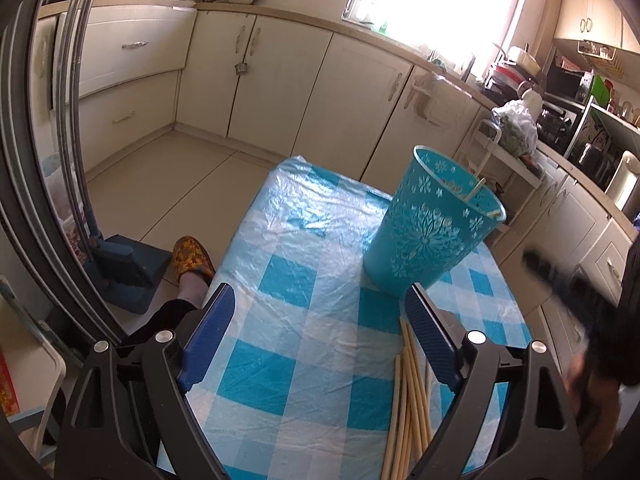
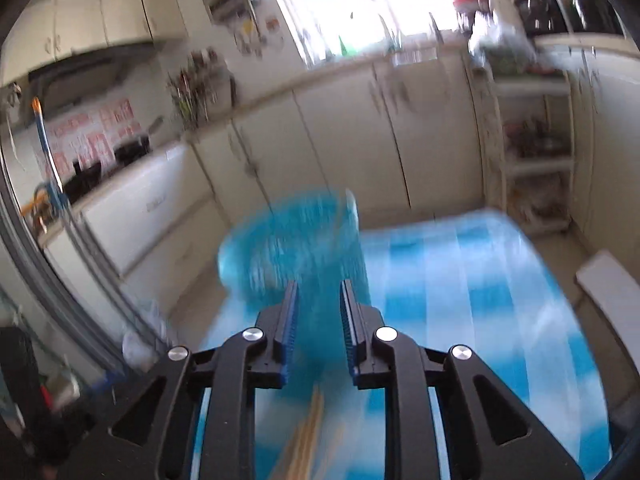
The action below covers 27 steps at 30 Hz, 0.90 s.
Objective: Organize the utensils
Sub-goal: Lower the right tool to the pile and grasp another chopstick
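Observation:
A teal plastic bucket [image 1: 432,236] with white flower patterns stands on the blue-and-white checked tablecloth [image 1: 304,240], and a couple of chopsticks [image 1: 476,190] lean inside it. Several pale wooden chopsticks [image 1: 408,400] lie on the cloth by the right finger of my left gripper [image 1: 320,312], which is open wide with nothing between its pads. In the blurred right wrist view, my right gripper [image 2: 319,300] is slightly open with an empty gap. It points at the bucket [image 2: 296,240], with the loose chopsticks [image 2: 308,436] lying on the cloth under it.
A blue dustpan and broom [image 1: 128,272] stand on the floor left of the table, beside a person's foot in a patterned slipper [image 1: 192,260]. Cream cabinets [image 1: 280,76] line the far walls. A white shelf rack [image 2: 532,152] and a white chair [image 2: 612,296] are at the right.

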Each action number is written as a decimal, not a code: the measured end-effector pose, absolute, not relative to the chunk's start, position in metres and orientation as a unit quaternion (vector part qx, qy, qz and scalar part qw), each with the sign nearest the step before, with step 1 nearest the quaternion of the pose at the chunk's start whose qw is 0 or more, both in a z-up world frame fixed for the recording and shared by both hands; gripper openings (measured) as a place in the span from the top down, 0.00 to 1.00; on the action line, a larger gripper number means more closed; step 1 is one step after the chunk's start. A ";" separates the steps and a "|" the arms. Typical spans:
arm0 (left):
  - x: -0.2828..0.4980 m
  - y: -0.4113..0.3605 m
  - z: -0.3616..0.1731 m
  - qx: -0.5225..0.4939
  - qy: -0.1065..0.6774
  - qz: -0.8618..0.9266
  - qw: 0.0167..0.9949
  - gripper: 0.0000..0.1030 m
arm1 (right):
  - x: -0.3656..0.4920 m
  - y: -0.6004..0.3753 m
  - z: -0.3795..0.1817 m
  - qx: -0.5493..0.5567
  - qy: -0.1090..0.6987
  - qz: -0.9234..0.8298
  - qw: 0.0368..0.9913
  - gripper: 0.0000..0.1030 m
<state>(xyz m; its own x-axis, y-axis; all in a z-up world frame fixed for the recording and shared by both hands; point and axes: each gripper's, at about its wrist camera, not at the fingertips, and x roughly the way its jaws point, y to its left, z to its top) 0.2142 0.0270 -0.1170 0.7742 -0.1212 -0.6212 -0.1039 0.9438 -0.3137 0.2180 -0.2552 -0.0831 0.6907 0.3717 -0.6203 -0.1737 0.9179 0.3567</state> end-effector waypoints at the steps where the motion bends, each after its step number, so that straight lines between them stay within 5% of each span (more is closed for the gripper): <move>1: 0.214 0.025 -0.121 -0.165 0.345 -0.006 0.924 0.19 | 0.208 -0.254 -0.101 0.135 0.393 0.152 0.897 0.84; 6: 0.209 0.016 -0.133 -0.152 0.368 -0.013 0.917 0.19 | 0.198 -0.238 -0.145 0.122 0.454 0.167 0.867 0.86; 27: 0.203 -0.002 -0.150 -0.121 0.416 -0.040 0.900 0.19 | 0.246 -0.198 -0.161 0.027 0.495 0.167 0.852 0.94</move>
